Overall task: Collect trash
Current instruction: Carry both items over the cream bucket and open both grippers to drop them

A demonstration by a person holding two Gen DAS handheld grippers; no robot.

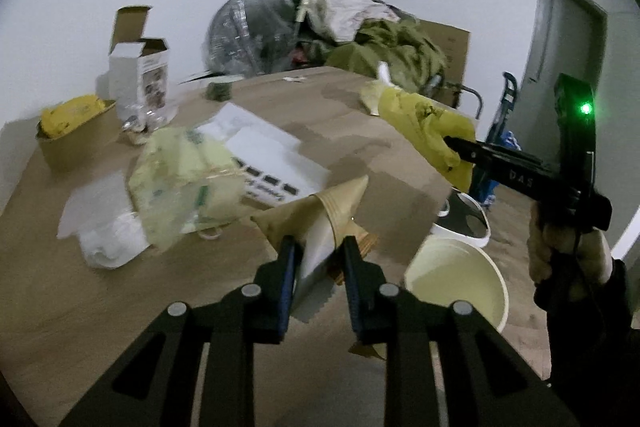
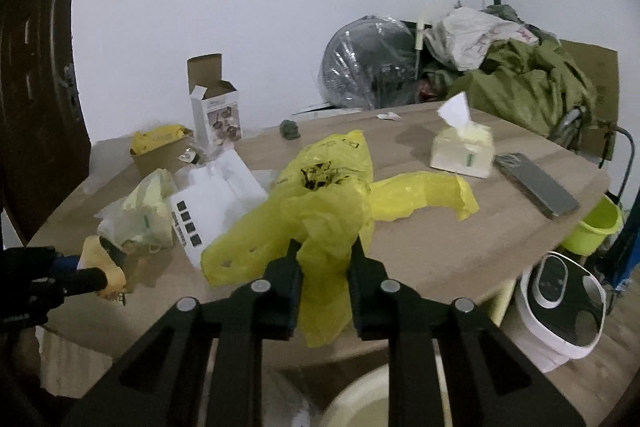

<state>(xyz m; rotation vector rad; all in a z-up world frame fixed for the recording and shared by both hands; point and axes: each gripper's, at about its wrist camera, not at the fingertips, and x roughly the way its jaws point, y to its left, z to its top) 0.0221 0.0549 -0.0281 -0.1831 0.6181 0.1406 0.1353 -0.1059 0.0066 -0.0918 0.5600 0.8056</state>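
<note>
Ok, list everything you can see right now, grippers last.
yellow plastic bag: one, held at table's near edge
paper wrapper: one, tan and white, held near table's front
tissue pack: one, pale, right side of table
phone: one, grey, right edge of table
white sheet: one, centre-left of table
pale green bag: one, left of sheet
open carton: one, white, rear left
cream bucket: one, below table edge
left gripper: shut on paper wrapper
right gripper: shut on yellow plastic bag
</note>
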